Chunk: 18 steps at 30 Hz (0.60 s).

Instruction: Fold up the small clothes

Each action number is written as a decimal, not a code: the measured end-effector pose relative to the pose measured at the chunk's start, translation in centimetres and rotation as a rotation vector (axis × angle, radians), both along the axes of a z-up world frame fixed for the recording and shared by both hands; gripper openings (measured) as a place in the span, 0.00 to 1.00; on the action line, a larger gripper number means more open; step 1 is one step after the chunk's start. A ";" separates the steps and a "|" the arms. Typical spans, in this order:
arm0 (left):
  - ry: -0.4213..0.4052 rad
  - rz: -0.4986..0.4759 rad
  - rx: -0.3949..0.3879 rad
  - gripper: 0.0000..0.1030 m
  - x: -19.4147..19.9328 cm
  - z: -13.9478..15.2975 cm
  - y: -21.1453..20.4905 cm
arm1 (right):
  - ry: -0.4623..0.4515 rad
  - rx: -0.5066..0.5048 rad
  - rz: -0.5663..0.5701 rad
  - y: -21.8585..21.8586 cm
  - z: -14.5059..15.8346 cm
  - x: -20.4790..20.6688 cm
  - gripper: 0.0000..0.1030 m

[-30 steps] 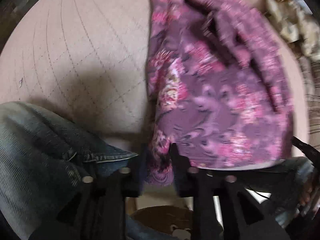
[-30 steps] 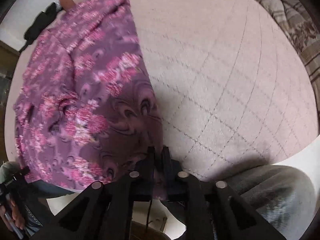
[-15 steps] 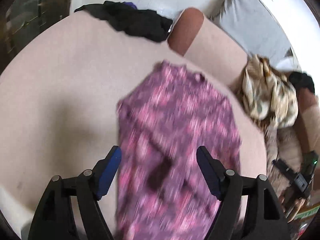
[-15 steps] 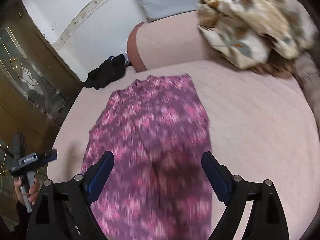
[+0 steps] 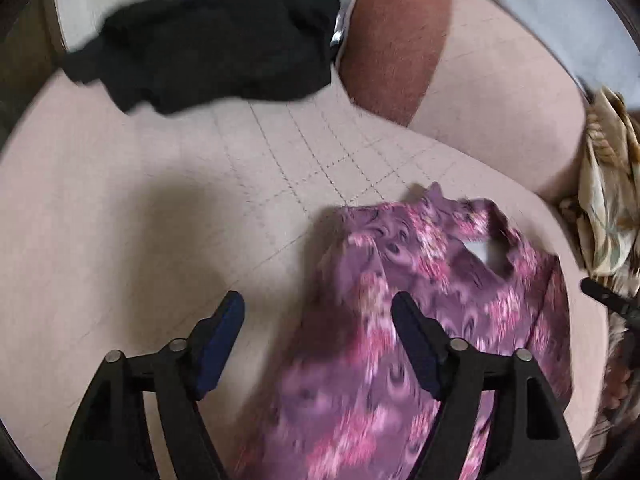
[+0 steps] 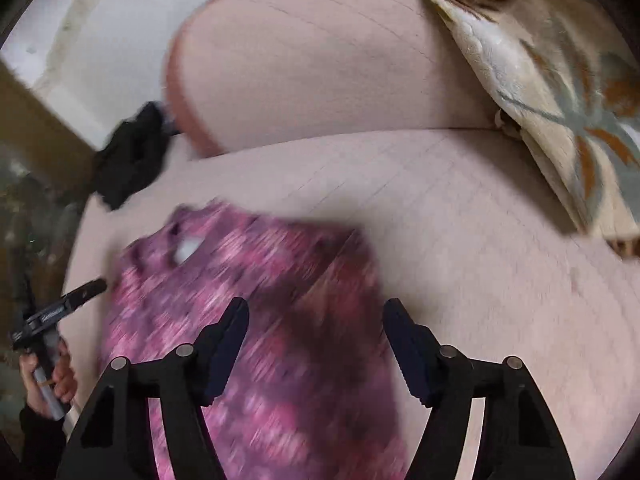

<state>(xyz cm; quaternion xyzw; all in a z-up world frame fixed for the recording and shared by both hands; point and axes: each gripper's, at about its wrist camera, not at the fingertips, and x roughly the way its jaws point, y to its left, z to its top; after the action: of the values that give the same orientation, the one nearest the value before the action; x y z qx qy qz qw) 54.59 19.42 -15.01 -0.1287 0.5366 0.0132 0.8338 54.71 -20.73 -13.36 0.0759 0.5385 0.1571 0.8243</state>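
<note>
A purple garment with pink flowers [image 5: 424, 300] lies flat on the pink quilted sofa seat [image 5: 160, 220], its neck opening at the far end. It also shows in the right wrist view [image 6: 260, 300], blurred. My left gripper [image 5: 318, 320] is open and empty above the garment's left edge. My right gripper [image 6: 316, 328] is open and empty above the garment's right half. The left gripper in the person's hand also shows at the left of the right wrist view [image 6: 60, 308].
A black garment [image 5: 208, 48] lies at the far left of the seat by the armrest [image 5: 392, 40]. A beige patterned cloth [image 6: 552, 80] lies heaped on the right against the sofa back [image 6: 320, 72].
Both grippers let go of the purple garment, opened and drew back above it. The garment now lies spread on the seat. Both cameras are still moving.
</note>
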 end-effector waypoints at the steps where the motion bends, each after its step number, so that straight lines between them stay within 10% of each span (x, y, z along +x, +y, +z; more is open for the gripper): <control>1: 0.021 0.004 -0.012 0.65 0.8 -0.7 0.2 | 0.005 -0.018 0.003 0.1 -0.6 1.1 0.72; 3: 0.053 -0.002 0.003 0.47 1.6 -1.7 0.0 | 0.042 -0.055 -0.004 0.2 -2.3 3.2 0.70; 5: 0.052 -0.010 0.052 0.38 2.0 -1.9 -0.5 | 0.068 -0.044 -0.005 0.4 -3.7 4.4 0.43; 7: 0.049 -0.036 0.013 0.07 2.1 -1.4 -0.5 | 0.080 -0.065 0.016 1.1 -4.5 4.6 0.15; 18: -0.231 -0.047 -0.067 0.05 -9.6 10.8 1.3 | -0.141 -0.037 0.011 -0.4 5.1 -5.8 0.06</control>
<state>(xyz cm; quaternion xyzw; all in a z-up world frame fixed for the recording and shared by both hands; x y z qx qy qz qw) 44.96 20.75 -4.26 -0.1446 0.4398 -0.0392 0.8855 48.94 -21.17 -8.26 0.0465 0.4823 0.1566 0.8607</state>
